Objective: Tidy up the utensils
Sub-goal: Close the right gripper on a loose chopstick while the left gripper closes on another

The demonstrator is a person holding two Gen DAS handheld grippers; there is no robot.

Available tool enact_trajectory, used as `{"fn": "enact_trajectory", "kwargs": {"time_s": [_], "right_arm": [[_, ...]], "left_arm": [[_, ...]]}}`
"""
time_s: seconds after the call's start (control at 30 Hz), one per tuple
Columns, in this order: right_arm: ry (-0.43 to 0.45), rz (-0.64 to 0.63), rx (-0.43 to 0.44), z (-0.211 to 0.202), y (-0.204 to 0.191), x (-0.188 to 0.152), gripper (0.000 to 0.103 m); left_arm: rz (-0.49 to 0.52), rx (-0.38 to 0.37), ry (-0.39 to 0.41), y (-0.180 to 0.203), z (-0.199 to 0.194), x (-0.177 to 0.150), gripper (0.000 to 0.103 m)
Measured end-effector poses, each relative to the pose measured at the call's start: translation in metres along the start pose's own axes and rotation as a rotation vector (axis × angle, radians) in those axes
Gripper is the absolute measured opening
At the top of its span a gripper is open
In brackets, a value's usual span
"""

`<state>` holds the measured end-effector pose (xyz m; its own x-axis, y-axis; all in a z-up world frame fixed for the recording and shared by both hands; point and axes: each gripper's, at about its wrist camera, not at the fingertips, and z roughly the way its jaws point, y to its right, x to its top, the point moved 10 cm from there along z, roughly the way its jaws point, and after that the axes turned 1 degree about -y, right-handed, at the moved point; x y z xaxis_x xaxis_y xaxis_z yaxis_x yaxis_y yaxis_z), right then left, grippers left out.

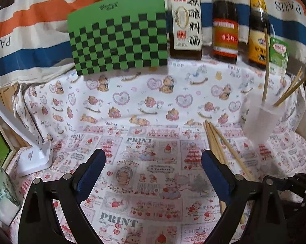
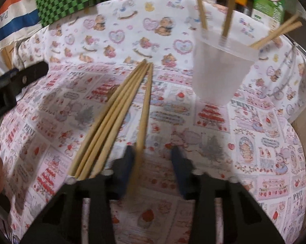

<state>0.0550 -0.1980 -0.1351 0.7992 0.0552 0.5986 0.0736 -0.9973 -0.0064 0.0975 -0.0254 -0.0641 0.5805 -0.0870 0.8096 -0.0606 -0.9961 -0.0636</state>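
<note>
Several wooden chopsticks [image 2: 112, 113] lie bundled on the printed tablecloth; they also show in the left wrist view [image 1: 216, 140]. One separate chopstick [image 2: 145, 109] runs along the left finger of my right gripper [image 2: 154, 166], whose jaws stand apart around it without closing. A translucent plastic cup [image 2: 220, 71] stands to the right with several chopsticks upright in it; it also shows in the left wrist view [image 1: 260, 120]. My left gripper [image 1: 152, 162] is open and empty over the cloth, left of the bundle.
Three sauce bottles [image 1: 225, 22] and a green carton [image 1: 279, 55] stand at the back. A green checkered board [image 1: 120, 36] leans behind. A white lamp base [image 1: 36, 158] sits at the left. The left gripper's finger shows in the right wrist view [image 2: 28, 75].
</note>
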Motion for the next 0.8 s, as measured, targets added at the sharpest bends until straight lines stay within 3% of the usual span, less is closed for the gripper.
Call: {"fn": "enact_trajectory", "kwargs": {"time_s": [0.03, 0.2, 0.3, 0.33, 0.43, 0.53, 0.67, 0.8], "right_arm": [[0.001, 0.004, -0.009, 0.0, 0.002, 0.0, 0.008], [0.002, 0.025, -0.013, -0.001, 0.009, 0.001, 0.008], [0.022, 0.062, 0.031, -0.007, 0.008, 0.004, 0.008], [0.032, 0.065, 0.04, -0.01, 0.008, 0.006, 0.008], [0.061, 0.092, 0.048, -0.017, 0.012, 0.01, 0.008], [0.061, 0.116, 0.061, -0.019, 0.016, 0.011, 0.008], [0.064, 0.137, 0.069, -0.022, 0.019, 0.012, 0.008], [0.077, 0.141, 0.058, -0.025, 0.022, 0.015, 0.008]], "left_arm": [[0.002, -0.011, -0.014, 0.002, 0.003, -0.002, 0.094], [0.038, -0.166, -0.14, 0.03, 0.019, -0.022, 0.096], [0.076, -0.242, -0.204, 0.05, 0.022, -0.035, 0.096], [0.088, -0.268, -0.233, 0.056, 0.024, -0.04, 0.09], [0.053, -0.358, -0.327, 0.068, 0.027, -0.054, 0.058], [0.058, -0.403, -0.365, 0.077, 0.029, -0.06, 0.032], [0.104, -0.426, -0.356, 0.089, 0.021, -0.061, 0.018], [0.126, -0.435, -0.364, 0.094, 0.02, -0.063, 0.013]]}}
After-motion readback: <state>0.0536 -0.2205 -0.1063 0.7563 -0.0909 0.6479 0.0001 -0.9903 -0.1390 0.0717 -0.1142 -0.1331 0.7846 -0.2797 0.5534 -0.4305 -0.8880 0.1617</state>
